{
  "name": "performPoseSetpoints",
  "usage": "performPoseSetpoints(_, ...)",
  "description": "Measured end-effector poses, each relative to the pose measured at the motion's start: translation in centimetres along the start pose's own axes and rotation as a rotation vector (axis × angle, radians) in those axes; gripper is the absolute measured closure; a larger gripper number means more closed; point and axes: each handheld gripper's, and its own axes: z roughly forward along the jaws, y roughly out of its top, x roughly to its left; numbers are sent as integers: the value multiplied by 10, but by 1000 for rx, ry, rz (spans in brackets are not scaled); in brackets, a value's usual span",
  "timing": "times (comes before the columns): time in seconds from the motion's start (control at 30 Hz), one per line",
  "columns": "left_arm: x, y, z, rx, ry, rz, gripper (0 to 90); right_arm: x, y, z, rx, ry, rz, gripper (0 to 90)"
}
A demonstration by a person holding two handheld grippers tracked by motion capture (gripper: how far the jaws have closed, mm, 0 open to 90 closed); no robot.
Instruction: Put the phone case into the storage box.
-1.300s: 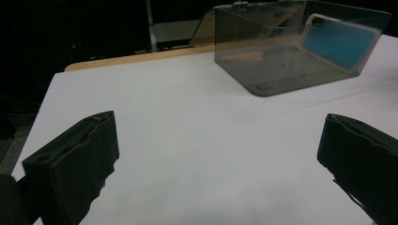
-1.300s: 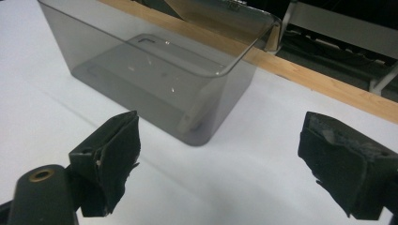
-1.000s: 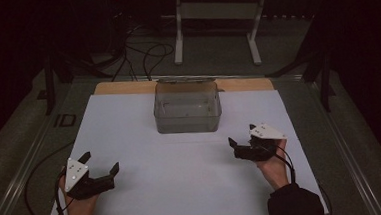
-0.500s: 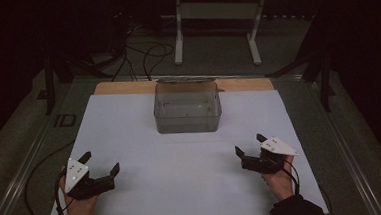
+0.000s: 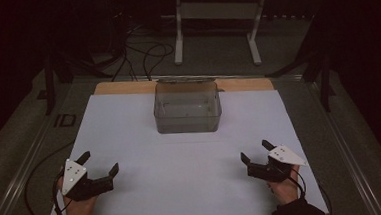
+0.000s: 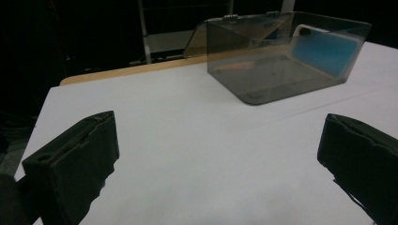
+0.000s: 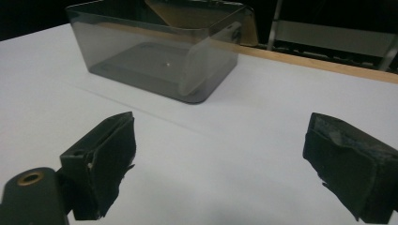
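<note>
A clear smoky plastic box [image 5: 187,106] stands open-topped at the far middle of the white table sheet [image 5: 181,158]; nothing shows inside it. The box [image 6: 281,56] lies ahead and to the right in the left gripper view, and the box [image 7: 159,51] lies ahead and to the left in the right gripper view. My left gripper [image 5: 98,162] rests near the front left corner, open with nothing between its jaws. My right gripper [image 5: 257,151] rests near the front right corner, also open and holding nothing. A hand holds each gripper from below.
A wooden board edge [image 5: 247,84] runs behind the white sheet. Beyond the table stand a white metal frame [image 5: 215,16] and loose cables [image 5: 145,52] on a dark floor. A small dark square [image 5: 65,120] lies on the grey surface left of the sheet.
My right gripper has drawn back toward the front edge of the table and a little to the right. The left gripper has stayed put.
</note>
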Motion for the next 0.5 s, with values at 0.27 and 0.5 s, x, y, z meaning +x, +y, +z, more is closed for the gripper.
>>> performPoseSetpoints(0.27,1,-1,1,11,5,-2,3,1,0,-2,-13,0,9,98)
performPoseSetpoints(0.5,-3,-2,5,30,2,13,2,3,-1,0,3,11,-1,98)
